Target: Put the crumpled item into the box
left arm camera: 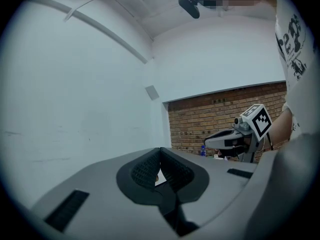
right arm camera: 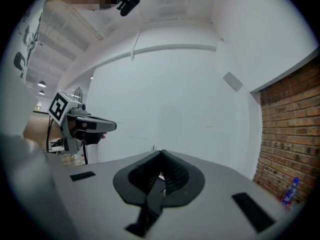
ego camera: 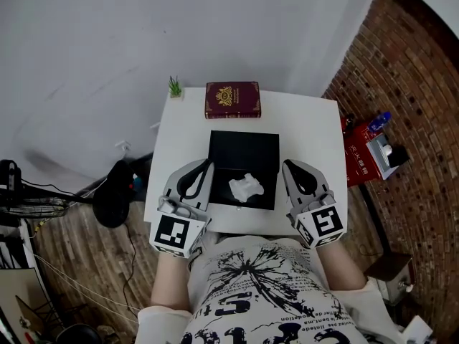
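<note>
The crumpled paper lies inside the black box, in its near part. It sits between the two sets of jaws, right of the left gripper and left of the right gripper.

Both grippers flank the box at the near edge of the desk. In the left gripper view the jaws are pressed together with nothing between them. The right gripper view shows the same: jaws closed tight and empty.

By my reading the placing step is done, with the paper in the box and neither gripper touching it. If anything is left, it is drawing both grippers back from the box without knocking its walls. No lid is visible to close.

Beyond the jaws, at the far edge of the desk, a maroon book carries a gold crest, but its lettering is too small to read. A small plant stands just beside the book. On the floor, off to the right of the right jaws, a red carton bears white characters that I cannot make out.
</note>
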Motion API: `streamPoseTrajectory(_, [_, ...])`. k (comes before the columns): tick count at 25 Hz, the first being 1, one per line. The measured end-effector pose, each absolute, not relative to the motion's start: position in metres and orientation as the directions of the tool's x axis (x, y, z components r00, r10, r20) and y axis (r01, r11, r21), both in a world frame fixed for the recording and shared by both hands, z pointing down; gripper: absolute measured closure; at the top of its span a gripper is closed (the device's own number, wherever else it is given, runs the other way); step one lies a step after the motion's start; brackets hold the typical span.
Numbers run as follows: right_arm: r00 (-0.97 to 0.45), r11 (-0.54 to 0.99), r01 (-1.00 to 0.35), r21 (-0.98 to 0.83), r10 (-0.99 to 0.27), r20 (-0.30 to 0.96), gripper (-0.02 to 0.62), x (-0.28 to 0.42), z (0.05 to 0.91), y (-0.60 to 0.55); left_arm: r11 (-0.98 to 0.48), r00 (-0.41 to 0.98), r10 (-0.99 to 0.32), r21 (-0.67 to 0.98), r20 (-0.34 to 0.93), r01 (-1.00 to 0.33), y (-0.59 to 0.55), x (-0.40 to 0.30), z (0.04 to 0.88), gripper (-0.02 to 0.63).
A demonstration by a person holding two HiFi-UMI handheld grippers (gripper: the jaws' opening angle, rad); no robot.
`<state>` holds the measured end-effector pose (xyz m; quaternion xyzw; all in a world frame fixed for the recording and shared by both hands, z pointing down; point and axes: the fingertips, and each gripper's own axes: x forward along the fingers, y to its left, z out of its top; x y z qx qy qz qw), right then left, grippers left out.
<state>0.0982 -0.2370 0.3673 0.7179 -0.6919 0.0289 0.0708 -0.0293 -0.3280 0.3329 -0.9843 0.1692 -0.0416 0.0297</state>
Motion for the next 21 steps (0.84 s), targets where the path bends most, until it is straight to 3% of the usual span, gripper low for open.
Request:
streamPoseTrajectory(7, [0.053,-0.043,-0.996,0.074,-0.99,0.132,0.583,0.106,0.366,-0.23,-0.94,0.943,-0.325,-0.133,0.07,-0.314,-0.315,-0.018,0.33,0.592])
streamPoseTrajectory(21, [0.042,-0.035,-0.997,0.069,-0.992,0.117,0.581,0.11,0.368,-0.226,-0.95,0.953,-0.303,-0.087,0.034,-0.299,-0.304,-0.006,0.329,0.592])
